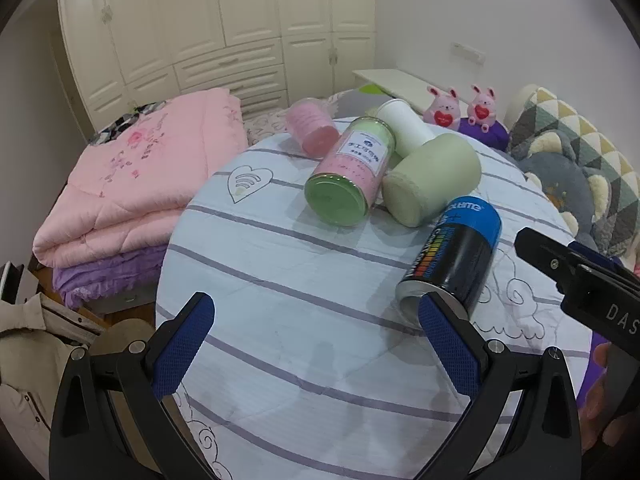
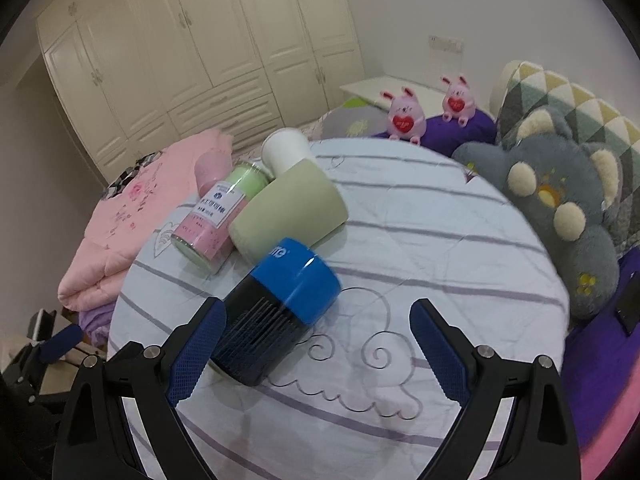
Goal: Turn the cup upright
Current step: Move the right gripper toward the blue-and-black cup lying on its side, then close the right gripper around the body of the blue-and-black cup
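Note:
A pale green cup [image 1: 432,178] lies on its side on the round striped table [image 1: 280,280], between a green-lidded jar [image 1: 348,176] and a blue-topped black spray can [image 1: 456,256]. A white cup [image 1: 404,128] and a pink cup [image 1: 312,126] lie on their sides behind. My left gripper [image 1: 316,340] is open and empty above the table's near part. My right gripper [image 2: 318,344] is open, its left finger beside the spray can [image 2: 280,312]; the green cup [image 2: 288,216] lies just beyond. The right gripper's side shows in the left wrist view [image 1: 576,276].
Folded pink and purple quilts [image 1: 136,196] lie left of the table. Grey plush cushions [image 2: 560,208] and two pink bunny toys [image 2: 404,116] sit at the right and back. White wardrobes [image 1: 216,32] fill the far wall.

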### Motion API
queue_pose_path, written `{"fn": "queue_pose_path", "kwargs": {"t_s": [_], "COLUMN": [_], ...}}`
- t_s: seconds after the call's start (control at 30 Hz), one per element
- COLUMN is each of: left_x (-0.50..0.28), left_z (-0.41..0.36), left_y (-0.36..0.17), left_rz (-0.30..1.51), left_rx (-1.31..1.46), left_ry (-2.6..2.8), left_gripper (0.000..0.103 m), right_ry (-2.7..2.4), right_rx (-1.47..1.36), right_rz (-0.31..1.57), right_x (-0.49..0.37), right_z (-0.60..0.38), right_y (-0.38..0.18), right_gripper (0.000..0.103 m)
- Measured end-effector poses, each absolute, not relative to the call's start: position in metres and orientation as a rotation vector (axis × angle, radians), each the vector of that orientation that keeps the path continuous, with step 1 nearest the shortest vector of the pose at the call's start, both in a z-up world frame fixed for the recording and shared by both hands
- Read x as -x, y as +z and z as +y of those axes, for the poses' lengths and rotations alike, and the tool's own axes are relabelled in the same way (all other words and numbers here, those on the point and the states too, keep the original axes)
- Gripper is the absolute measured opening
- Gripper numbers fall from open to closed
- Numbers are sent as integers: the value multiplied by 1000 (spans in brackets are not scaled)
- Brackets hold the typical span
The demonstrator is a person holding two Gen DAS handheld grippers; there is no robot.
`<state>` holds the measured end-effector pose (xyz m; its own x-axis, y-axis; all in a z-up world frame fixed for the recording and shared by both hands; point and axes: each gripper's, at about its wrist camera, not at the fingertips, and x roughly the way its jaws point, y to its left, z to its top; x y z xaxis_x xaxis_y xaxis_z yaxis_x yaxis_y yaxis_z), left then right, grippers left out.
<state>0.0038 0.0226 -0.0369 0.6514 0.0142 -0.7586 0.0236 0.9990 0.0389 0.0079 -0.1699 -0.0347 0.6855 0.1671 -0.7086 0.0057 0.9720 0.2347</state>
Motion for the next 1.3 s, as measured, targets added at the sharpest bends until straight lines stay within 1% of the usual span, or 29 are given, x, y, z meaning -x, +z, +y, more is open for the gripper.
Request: {"fn": "queue_pose_path", "kwargs": {"t_s": [0.7, 0.87, 0.97, 1.1, 1.17, 1.2, 1.3], "left_x": [-28, -27, -27, -22, -18, -13, -5], "left_z": [33, 34, 36, 38, 41, 43, 46], "left_y": [-38, -37, -38, -37, -33, -28, -16], "left_rz": [840, 803, 778, 730, 703, 657, 600], "left_rx": [-44, -63, -58, -53, -23, 7, 58], "left_ry": [3, 1, 0, 12, -2, -5, -29], "left_gripper": [103, 103, 103, 103, 103, 103, 103], "right_ry": [97, 61, 27, -44, -73, -92, -96], "right_rx": [-295, -295, -272, -173, -153, -128, -33], "right_rz": [922, 942, 921, 827, 758, 695, 552], "right_x": [-38, -41, -42, -33, -23, -14, 4], "right_z": [-140, -135, -132, -129, -131, -131, -126], "right_y": [-53, -56, -53, -41, -32, -24, -8], "right_gripper": [95, 95, 95, 95, 95, 95, 95]}}
